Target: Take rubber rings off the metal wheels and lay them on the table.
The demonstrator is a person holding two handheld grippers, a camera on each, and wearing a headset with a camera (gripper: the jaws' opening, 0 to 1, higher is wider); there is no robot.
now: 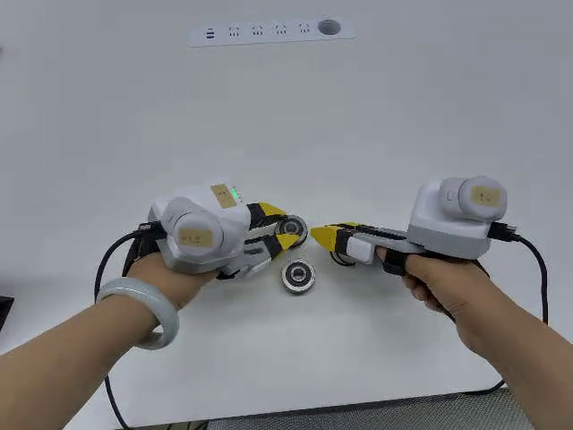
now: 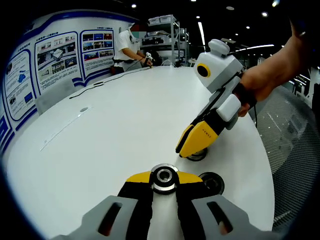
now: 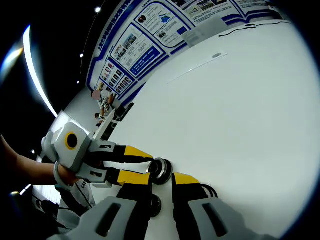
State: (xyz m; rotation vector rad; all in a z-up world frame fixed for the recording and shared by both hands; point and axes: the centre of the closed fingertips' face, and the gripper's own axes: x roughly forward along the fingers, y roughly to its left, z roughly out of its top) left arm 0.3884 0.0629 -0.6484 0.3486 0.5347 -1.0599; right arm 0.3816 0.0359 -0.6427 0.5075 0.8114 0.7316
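Note:
My left gripper [image 1: 285, 227] is shut on a small metal wheel [image 1: 293, 231] with a dark rubber ring, held just above the white table [image 1: 286, 134]. In the left gripper view that wheel [image 2: 164, 179] sits between my yellow-tipped jaws. My right gripper [image 1: 320, 236] points at it from the right, a short gap away, its jaws narrowly open and empty. The right gripper view has the held wheel [image 3: 159, 169] just beyond its own tips. A second wheel [image 1: 297, 276] lies flat on the table below the grippers. A third wheel [image 1: 340, 258] lies under the right gripper's fingers.
A white power strip [image 1: 269, 31] lies at the table's far edge. The table's front edge runs close to my arms, with black cables [image 1: 107, 269] trailing off both grippers. A person [image 2: 127, 45] stands far off at another bench.

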